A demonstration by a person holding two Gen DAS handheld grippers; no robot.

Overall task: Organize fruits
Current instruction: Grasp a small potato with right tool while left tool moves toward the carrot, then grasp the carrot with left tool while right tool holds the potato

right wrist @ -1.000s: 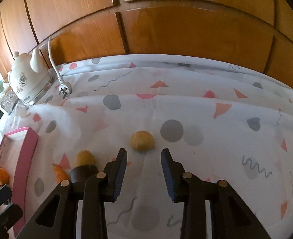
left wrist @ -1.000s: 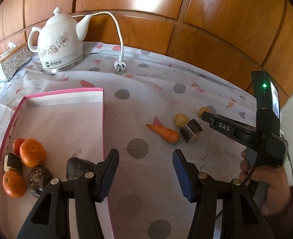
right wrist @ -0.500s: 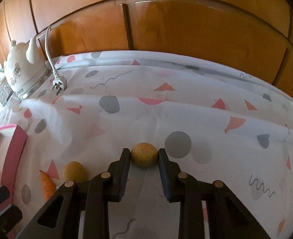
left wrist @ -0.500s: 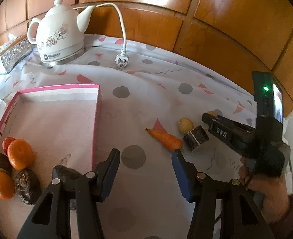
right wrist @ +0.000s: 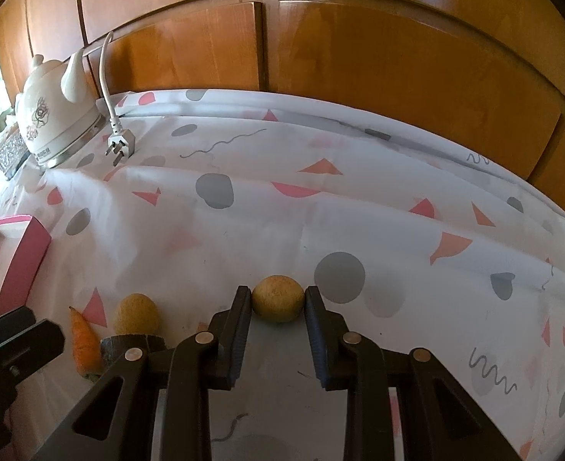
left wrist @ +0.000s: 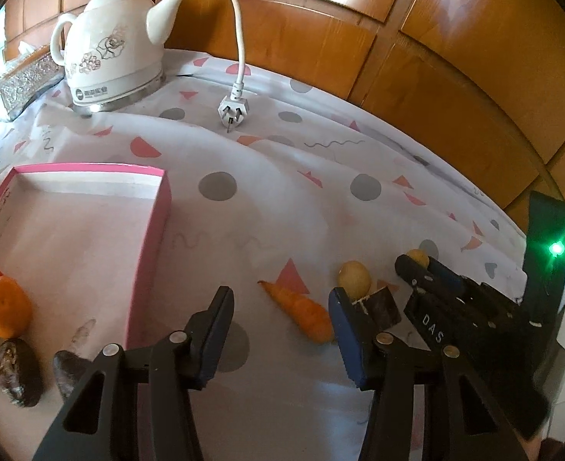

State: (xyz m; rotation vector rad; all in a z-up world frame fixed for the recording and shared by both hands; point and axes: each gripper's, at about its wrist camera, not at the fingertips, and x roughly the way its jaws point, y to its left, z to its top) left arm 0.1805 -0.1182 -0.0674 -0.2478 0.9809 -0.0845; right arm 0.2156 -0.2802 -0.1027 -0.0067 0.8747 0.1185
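My right gripper (right wrist: 278, 301) is shut on a small round yellow-brown fruit (right wrist: 278, 305) that rests on the patterned tablecloth. The left wrist view shows the same fruit (left wrist: 417, 257) at that gripper's tip. My left gripper (left wrist: 280, 299) is open with nothing between its pads. Just beyond its tips lies a carrot (left wrist: 301, 313). Right of the carrot are a second yellow fruit (left wrist: 354, 278) and a dark brown chunk (left wrist: 384, 307). The pink box (left wrist: 149, 253) at the left holds oranges (left wrist: 5, 307) and dark fruits (left wrist: 19, 372).
A white kettle (left wrist: 109, 50) stands at the back left, with its cord and plug (left wrist: 233, 109) lying on the cloth. A silver tissue box (left wrist: 21, 80) sits beside the kettle. Wooden panelling backs the table. A person's hand holds the right gripper at the lower right.
My right gripper has closed on the round yellow-brown fruit. My left gripper has moved right, away from the pink box and towards the carrot, still open.
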